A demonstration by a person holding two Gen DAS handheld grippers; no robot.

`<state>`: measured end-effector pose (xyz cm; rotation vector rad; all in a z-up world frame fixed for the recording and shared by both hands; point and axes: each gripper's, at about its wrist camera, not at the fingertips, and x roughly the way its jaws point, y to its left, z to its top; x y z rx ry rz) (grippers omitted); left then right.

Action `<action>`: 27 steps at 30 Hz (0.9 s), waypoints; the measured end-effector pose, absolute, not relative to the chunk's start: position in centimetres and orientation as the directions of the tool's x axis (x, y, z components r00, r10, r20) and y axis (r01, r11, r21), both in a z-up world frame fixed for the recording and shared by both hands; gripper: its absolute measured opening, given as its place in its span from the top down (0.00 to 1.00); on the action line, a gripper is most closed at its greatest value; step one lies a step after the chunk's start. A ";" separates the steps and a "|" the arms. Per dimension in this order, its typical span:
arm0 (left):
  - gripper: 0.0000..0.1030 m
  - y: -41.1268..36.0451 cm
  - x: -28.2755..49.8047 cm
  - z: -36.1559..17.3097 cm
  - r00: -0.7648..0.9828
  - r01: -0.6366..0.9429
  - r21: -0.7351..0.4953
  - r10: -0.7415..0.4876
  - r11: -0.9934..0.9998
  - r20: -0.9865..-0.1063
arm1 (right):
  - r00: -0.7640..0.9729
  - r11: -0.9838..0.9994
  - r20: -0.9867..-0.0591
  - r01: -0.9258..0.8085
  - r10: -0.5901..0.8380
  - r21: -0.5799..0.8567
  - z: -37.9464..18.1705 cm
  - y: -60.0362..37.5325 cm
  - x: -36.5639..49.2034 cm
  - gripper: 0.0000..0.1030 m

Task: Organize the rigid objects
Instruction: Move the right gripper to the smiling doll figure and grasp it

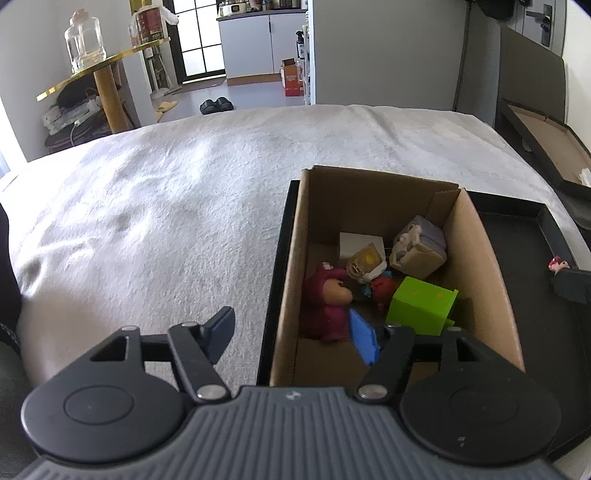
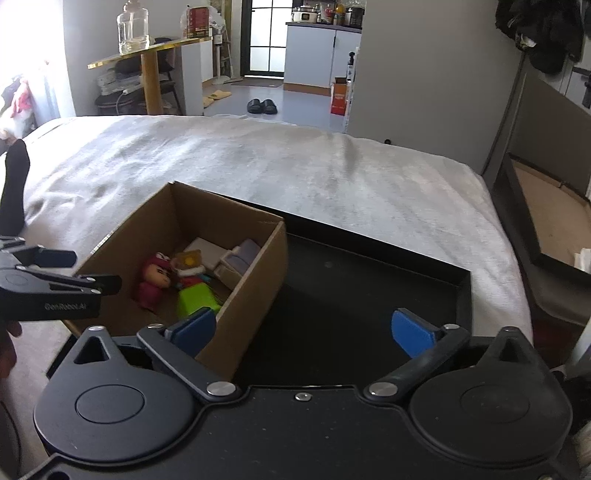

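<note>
Both my claws, the left (image 1: 299, 332) and the right (image 2: 303, 330), are spread and hold nothing, the toys (image 1: 373, 280) lie in the box (image 1: 476, 266), so I judge little remains.

At the left edge of the right wrist frame, pale lettering on the side of the left gripper (image 2: 98, 275) appears to read "GenRobot.AI", though the print is small and soft. Labels on the red container (image 2: 197, 20) at upper left and the orange carton (image 2: 340, 96) on the floor are too blurred to read.
</note>
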<state>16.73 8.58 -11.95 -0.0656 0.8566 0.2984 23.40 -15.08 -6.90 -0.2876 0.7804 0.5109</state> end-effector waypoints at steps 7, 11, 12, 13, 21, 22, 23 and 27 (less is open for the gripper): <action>0.31 8.0 16.9 -12.1 0.611 -0.282 0.081 0.244 0.956 -0.753 | 0.595 0.859 -0.745 -0.508 0.302 -0.058 -8.2 -16.7 23.4 0.00; 0.31 7.9 16.9 -12.0 0.607 -0.288 0.088 0.253 0.954 -0.753 | 0.597 0.868 -0.747 -0.493 0.293 -0.054 -8.7 -17.5 23.4 0.00; 0.31 7.9 16.9 -12.0 0.607 -0.289 0.090 0.255 0.953 -0.753 | 0.597 0.868 -0.747 -0.493 0.293 -0.054 -8.7 -17.5 23.4 0.00; 0.31 7.9 17.0 -12.1 0.605 -0.291 0.093 0.259 0.952 -0.753 | 0.600 0.874 -0.748 -0.483 0.284 -0.056 -9.0 -17.9 23.5 0.00; 0.31 7.4 17.3 -12.1 0.597 -0.294 0.120 0.280 0.948 -0.752 | 0.609 0.893 -0.749 -0.447 0.261 -0.052 -10.1 -19.4 24.2 0.00; 0.31 7.4 17.3 -12.0 0.597 -0.293 0.121 0.281 0.948 -0.751 | 0.610 0.895 -0.749 -0.443 0.258 -0.052 -10.3 -19.7 24.3 0.00; 0.31 7.3 17.3 -12.0 0.598 -0.293 0.122 0.282 0.948 -0.750 | 0.613 0.898 -0.747 -0.438 0.259 -0.047 -10.6 -20.1 24.6 0.00; 0.30 7.1 17.6 -12.0 0.597 -0.300 0.127 0.290 0.946 -0.748 | 0.619 0.903 -0.742 -0.428 0.259 -0.041 -11.0 -20.6 25.1 0.00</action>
